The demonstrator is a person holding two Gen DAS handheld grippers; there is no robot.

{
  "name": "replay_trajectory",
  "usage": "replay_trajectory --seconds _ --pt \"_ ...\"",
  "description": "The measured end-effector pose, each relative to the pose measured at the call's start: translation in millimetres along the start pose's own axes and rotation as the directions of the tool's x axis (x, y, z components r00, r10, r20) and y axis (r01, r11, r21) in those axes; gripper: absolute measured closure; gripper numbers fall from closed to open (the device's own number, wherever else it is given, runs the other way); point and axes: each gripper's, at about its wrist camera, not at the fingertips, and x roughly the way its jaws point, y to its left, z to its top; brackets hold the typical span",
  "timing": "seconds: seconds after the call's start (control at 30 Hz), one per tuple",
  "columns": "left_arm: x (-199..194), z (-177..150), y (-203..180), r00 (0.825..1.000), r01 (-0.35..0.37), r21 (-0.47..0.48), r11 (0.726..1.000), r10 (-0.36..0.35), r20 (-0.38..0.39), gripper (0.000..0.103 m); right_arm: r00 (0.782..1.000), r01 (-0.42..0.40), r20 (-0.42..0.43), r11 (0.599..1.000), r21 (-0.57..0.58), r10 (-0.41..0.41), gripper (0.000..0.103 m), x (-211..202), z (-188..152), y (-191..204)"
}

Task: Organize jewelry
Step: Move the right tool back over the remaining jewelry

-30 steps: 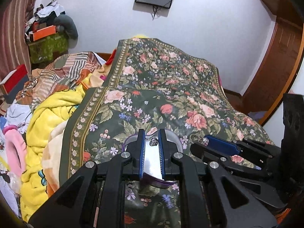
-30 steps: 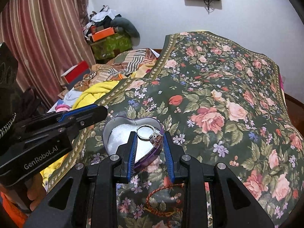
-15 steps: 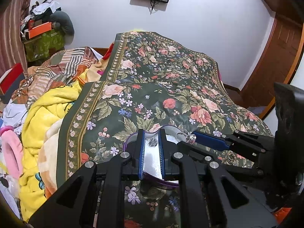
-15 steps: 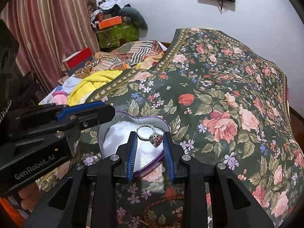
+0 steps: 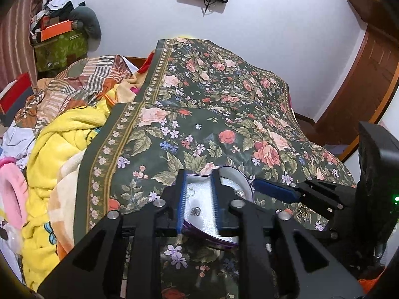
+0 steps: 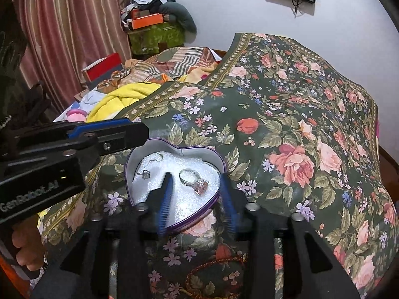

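Note:
A purple heart-shaped tin (image 6: 219,164) with white foam inside sits on the floral bedcover (image 6: 299,114). A silver ring with a pink stone (image 6: 193,179) lies on the foam, untouched, between the spread fingers of my right gripper (image 6: 197,196), which is open. A small pendant (image 6: 146,174) and a thin chain (image 6: 157,158) also lie in the tin. My left gripper (image 5: 198,199) hovers over the tin's left lobe (image 5: 199,214), fingers apart with only foam showing between them. A red braided bracelet (image 6: 214,271) rests on the cover in front of the tin.
A small ring-like piece (image 5: 303,210) lies on the cover right of the tin. Yellow blanket (image 5: 62,149) and piled clothes fill the left side. A person's hand (image 6: 25,244) holds the left gripper. A wooden door (image 5: 361,87) stands at the right.
My right gripper carried the ring down over the tin and spread its fingers; the ring now lies loose on the foam. The left gripper stayed over the tin.

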Motion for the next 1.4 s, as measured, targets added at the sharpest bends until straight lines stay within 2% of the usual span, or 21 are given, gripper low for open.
replay_trajectory --seconds 0.07,0.1,0.47,0.73,0.87,1.03,1.4 --pt "-3.8 0.4 0.4 1.000 -0.001 0.001 1.000 0.001 0.010 0.068 1.000 0.005 0.013 1.000 0.002 -0.005 0.058 -2.4 0.2 -0.1" --pt "-5.2 0.7 -0.1 1.000 -0.004 0.004 1.000 0.004 0.015 0.067 1.000 0.006 0.015 1.000 0.000 -0.006 0.058 -3.4 0.5 0.1" --pt "-23.2 1.8 -11.3 0.997 -0.067 0.049 0.997 0.064 0.049 0.064 0.999 0.027 0.045 1.000 0.017 -0.027 0.058 -20.0 1.2 -3.7" --pt "-45.3 -6.0 -22.9 0.995 -0.083 0.063 0.995 0.079 0.058 0.064 0.994 0.064 0.082 0.996 0.060 -0.069 0.058 -53.5 -5.6 -14.3" --pt "-55.6 -16.0 -32.1 0.995 -0.092 0.083 0.992 0.088 0.050 0.060 0.991 0.073 0.104 0.994 0.087 -0.082 0.058 -73.1 -11.5 -19.8" --pt "-64.9 -30.5 -48.6 0.996 -0.087 0.111 0.990 0.084 0.028 0.059 0.988 0.084 0.116 0.989 0.124 -0.098 0.057 -96.3 -26.3 -29.4" --pt "-56.6 -52.6 -103.8 0.999 -0.007 0.194 0.981 0.015 -0.040 0.055 0.981 0.151 0.090 0.965 0.216 -0.173 0.054 -129.1 -68.9 -69.1"
